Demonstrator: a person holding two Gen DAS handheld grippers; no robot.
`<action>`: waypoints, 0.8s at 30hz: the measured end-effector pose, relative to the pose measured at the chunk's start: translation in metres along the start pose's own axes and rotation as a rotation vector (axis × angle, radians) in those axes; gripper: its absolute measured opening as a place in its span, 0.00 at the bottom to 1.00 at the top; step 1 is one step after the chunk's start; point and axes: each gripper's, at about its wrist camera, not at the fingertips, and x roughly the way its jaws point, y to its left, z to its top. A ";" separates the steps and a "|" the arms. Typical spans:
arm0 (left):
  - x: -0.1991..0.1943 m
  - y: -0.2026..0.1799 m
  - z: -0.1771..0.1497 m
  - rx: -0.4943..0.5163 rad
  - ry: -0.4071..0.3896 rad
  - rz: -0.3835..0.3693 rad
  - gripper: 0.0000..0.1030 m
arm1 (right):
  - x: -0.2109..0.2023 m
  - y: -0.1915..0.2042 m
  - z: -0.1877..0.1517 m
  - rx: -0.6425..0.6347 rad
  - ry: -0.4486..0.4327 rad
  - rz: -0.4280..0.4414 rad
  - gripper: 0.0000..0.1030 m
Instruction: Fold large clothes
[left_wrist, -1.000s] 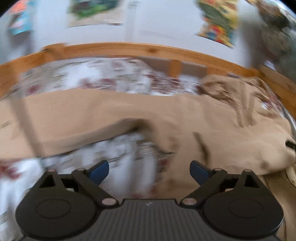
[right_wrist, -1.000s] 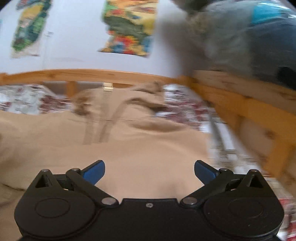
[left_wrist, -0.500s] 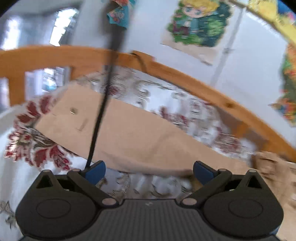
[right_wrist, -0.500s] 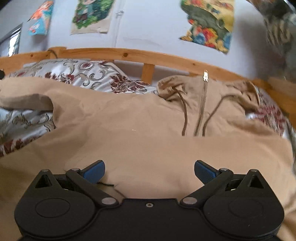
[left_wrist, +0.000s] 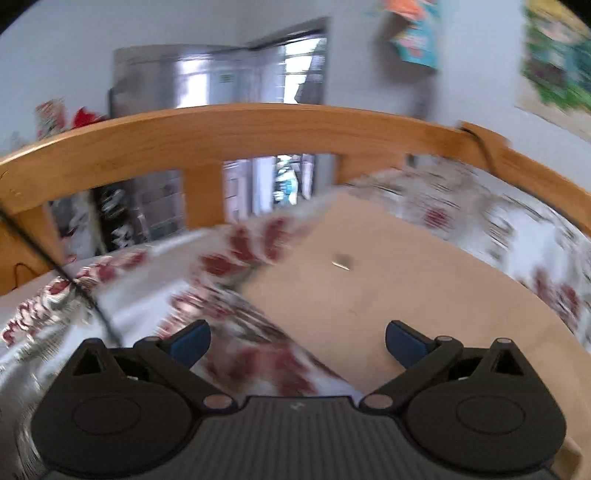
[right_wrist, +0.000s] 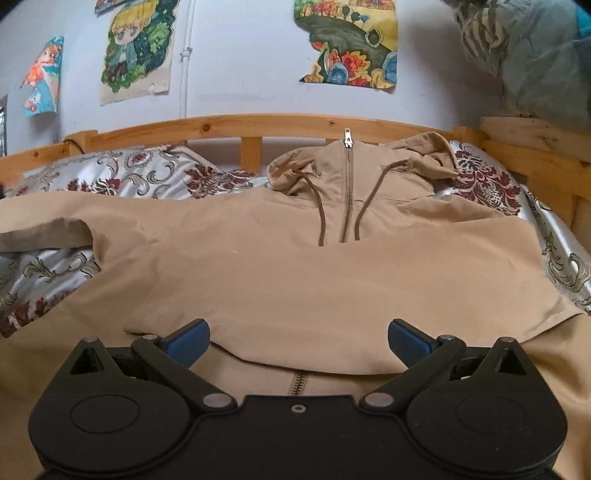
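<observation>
- here, motion blur obscured the left view; the tan jacket (right_wrist: 295, 266) lay spread on the floral bedspread (right_wrist: 110, 177).
- left gripper (left_wrist: 297, 338) and right gripper (right_wrist: 298, 336) hovered spread apart, empty.

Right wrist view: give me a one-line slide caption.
Open right gripper hovers over a tan zip-up hooded jacket spread on a floral satin bedspread, one sleeve folded across its front.

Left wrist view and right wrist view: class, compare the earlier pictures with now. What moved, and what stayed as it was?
The left gripper swung leftward, from the jacket's body along its outstretched sleeve to the wooden bed rail at the end. The right gripper turned from the bed's right side to face the tan jacket squarely, zipper centred. Nothing was taken hold of or let go. Both grippers stayed open and empty, the jacket spread on the patterned bedspread.
</observation>
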 end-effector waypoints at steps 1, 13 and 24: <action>0.006 0.008 0.006 -0.026 0.007 0.028 0.99 | 0.000 0.000 0.000 0.005 -0.004 0.006 0.99; -0.004 0.025 0.018 -0.088 -0.009 -0.161 0.00 | -0.004 0.000 -0.001 0.030 -0.006 0.034 0.99; -0.020 0.032 0.036 -0.073 -0.001 -0.301 0.29 | -0.008 -0.004 0.000 0.040 -0.014 0.036 0.99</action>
